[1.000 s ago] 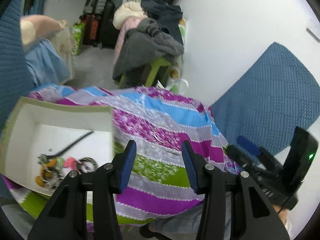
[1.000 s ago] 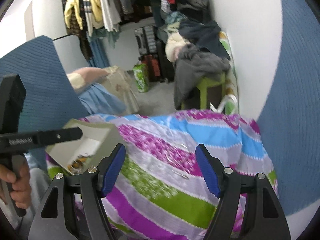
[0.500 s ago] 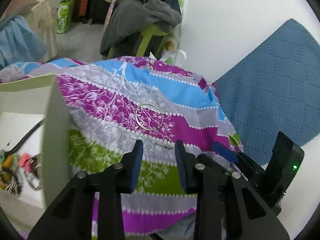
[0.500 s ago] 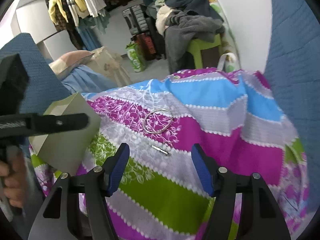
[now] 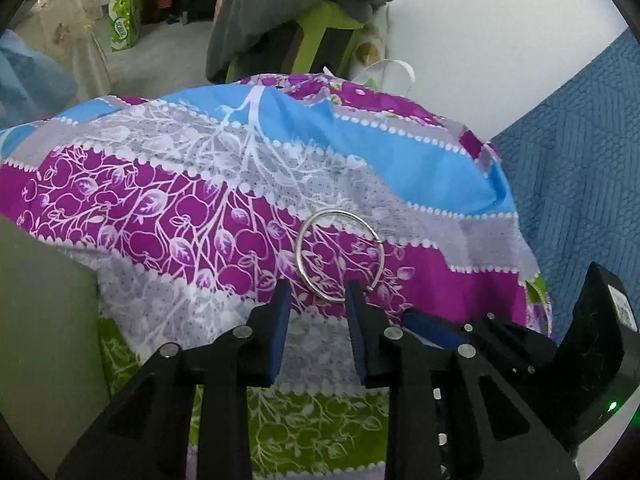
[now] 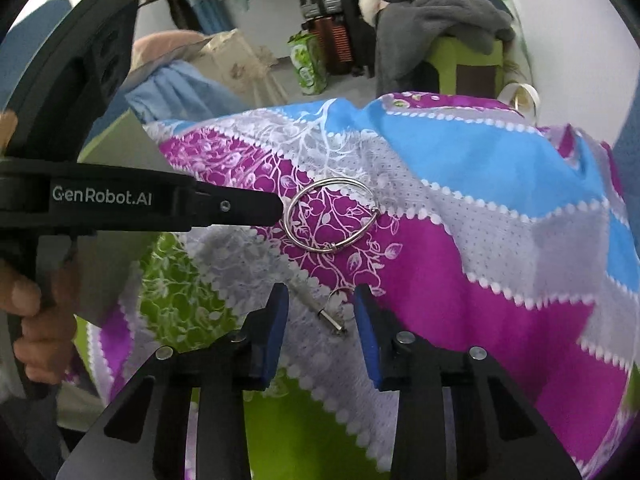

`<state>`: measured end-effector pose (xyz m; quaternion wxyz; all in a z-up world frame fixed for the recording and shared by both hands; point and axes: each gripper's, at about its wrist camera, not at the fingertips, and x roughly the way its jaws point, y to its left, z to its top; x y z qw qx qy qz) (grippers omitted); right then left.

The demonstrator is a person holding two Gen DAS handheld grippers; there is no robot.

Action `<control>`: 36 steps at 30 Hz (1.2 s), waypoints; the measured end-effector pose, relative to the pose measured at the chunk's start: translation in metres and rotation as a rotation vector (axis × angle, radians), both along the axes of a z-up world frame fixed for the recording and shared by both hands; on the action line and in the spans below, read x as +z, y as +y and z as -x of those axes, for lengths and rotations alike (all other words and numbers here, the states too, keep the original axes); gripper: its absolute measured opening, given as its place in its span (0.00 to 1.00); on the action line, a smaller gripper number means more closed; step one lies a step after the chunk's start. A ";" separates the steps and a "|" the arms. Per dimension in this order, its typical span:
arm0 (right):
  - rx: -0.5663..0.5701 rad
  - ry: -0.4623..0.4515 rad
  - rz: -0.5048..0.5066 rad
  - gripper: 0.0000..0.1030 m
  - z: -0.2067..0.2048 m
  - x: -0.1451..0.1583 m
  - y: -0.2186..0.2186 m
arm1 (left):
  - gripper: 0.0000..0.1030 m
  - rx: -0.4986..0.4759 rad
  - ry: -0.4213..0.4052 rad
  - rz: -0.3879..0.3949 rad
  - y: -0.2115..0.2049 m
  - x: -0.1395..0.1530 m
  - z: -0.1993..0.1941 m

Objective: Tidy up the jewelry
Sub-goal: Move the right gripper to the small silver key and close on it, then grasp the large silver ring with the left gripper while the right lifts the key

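Observation:
A thin silver hoop bangle (image 5: 340, 255) lies flat on the patterned purple, blue and green cloth (image 5: 200, 208). My left gripper (image 5: 316, 294) is open, its blue pads at the hoop's near edge. In the right wrist view the hoop (image 6: 331, 213) lies ahead, with the left gripper's finger (image 6: 236, 210) touching its left rim. My right gripper (image 6: 320, 300) is open around a small silver pin-like piece (image 6: 322, 312) on the cloth, not touching it.
The pale green box wall (image 5: 44, 320) stands at the left edge of the cloth. A blue quilted cushion (image 5: 580, 168) is at the right. A green stool with grey clothes (image 5: 304, 12) stands beyond the cloth.
Both grippers have moved forward and down toward the cloth. The left jaws narrowed and reached the hoop. The right jaws narrowed around the small silver piece. The box has slid out of view.

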<state>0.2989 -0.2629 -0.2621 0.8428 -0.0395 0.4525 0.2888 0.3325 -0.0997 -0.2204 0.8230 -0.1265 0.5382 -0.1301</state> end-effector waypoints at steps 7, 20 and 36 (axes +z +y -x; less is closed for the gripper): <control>0.102 -0.076 0.096 0.11 0.014 0.000 0.009 | 0.59 -0.029 0.011 -0.025 -0.006 -0.003 -0.012; 0.001 -0.033 0.028 0.03 0.023 0.009 -0.025 | 0.78 -0.159 0.006 -0.154 -0.046 -0.010 -0.024; 0.006 0.013 -0.053 0.05 0.021 0.008 -0.031 | 0.62 -0.256 -0.049 -0.329 -0.069 -0.018 -0.023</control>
